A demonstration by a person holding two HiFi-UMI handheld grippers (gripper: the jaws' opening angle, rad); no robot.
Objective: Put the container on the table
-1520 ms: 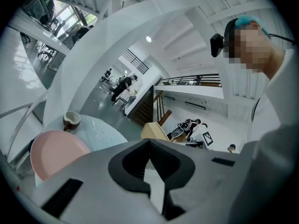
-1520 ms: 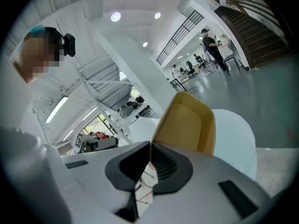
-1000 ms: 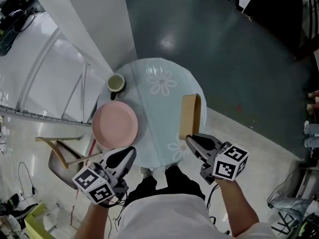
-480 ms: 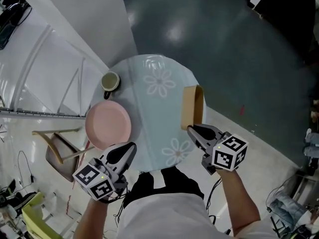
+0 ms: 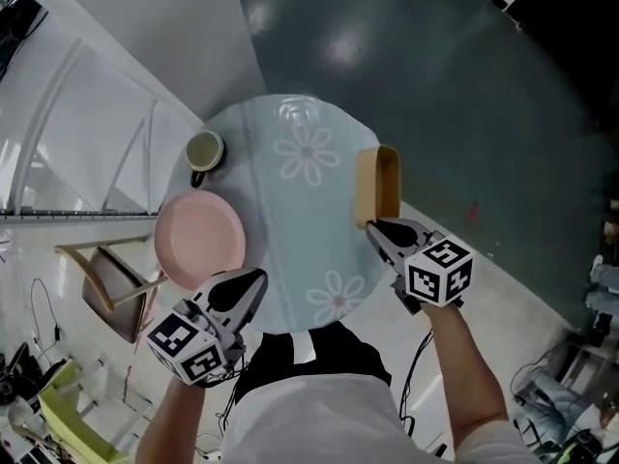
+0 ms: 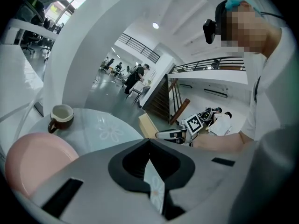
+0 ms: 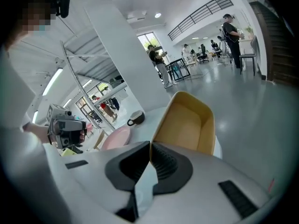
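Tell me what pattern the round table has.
The table is pale blue with white flower outlines, clearest in the head view.

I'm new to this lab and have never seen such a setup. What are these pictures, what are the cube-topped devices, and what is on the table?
There is no robot here. A person holds a two-jaw gripper in each hand, and the marker cubes are part of the grippers. The top-down picture comes from a camera on the person's head. The other two come from cameras riding on each gripper, looking along its jaws. On the round glass table are a pink plate and a cup. The right gripper is shut on the wall of a tan container, held tilted at the table's right edge. The left gripper is shut and empty.
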